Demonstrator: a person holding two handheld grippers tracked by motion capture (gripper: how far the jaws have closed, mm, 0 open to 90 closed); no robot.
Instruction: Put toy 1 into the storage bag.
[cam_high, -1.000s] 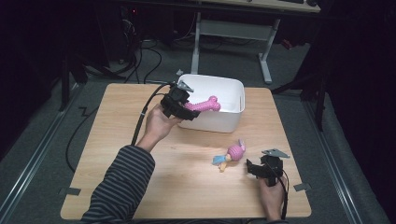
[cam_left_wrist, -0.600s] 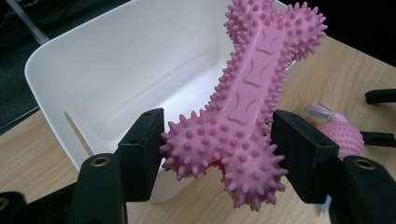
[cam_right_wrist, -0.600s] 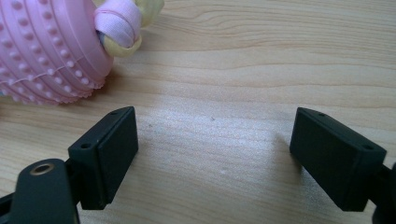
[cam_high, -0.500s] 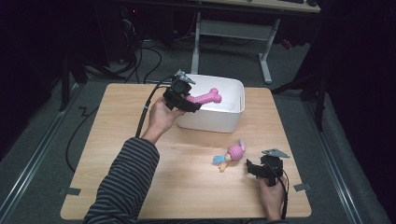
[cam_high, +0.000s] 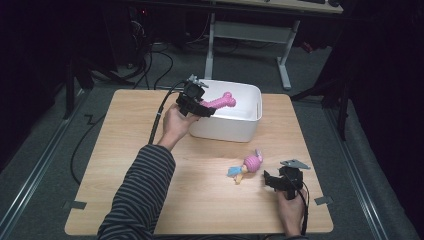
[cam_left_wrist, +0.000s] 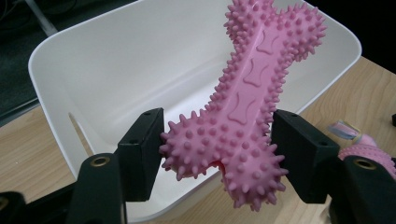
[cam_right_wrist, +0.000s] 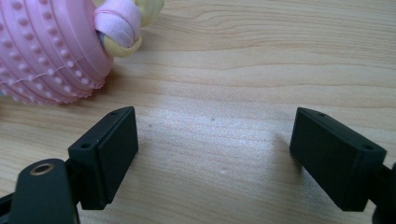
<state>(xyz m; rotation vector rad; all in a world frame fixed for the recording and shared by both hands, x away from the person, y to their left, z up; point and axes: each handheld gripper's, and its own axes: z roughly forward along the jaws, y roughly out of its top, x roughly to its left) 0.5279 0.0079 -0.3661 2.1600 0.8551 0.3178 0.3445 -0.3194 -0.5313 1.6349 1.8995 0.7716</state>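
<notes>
Spiky pink bone toy, white bin, pink ribbed ball toy, striped sleeve

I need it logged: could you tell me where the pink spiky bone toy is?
In the high view, the left gripper holds the pink spiky bone toy over the white bin.

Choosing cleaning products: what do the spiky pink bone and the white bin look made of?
Pink bone: soft matte rubber by the look, with moulded nubs all over. White bin: probably hard plastic, smooth with a slight sheen, thin rounded rim.
</notes>
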